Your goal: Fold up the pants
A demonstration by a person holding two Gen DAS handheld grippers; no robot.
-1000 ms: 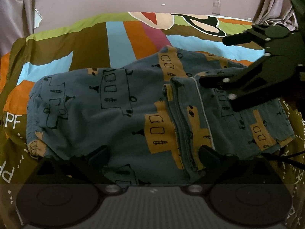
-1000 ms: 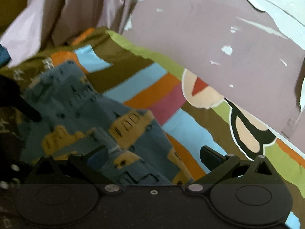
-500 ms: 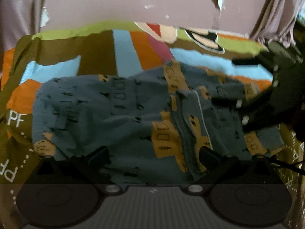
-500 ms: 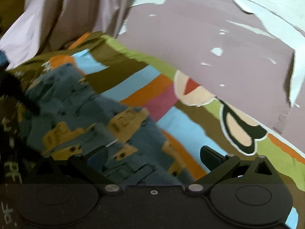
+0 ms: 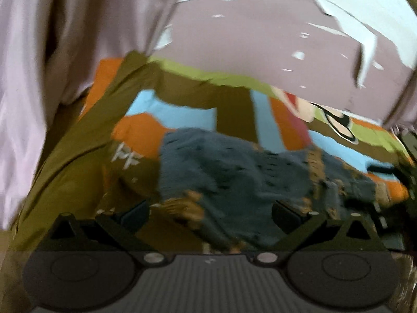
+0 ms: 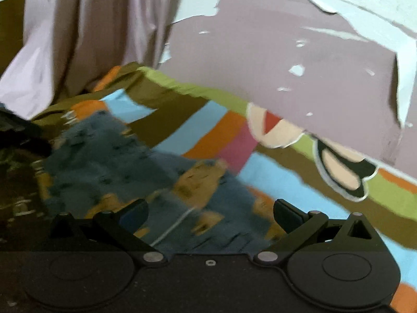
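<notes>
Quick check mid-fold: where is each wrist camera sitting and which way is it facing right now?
Left wrist: on the left gripper, facing across the blue patterned pants toward the mauve peeling wall; its open fingers show.
Right wrist: on the right gripper, facing over the pants toward the wall; its open fingers show.
Shared: pants, colourful striped bedsheet, wall, pale curtain.

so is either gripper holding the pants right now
No. Left gripper and right gripper are both open, nothing between the fingers; pants lie on the bedspread.

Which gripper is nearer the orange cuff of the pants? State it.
Left. The orange cuff lies just ahead of the open left gripper, between its fingers. The open right gripper hangs over the far end of the pants.
</notes>
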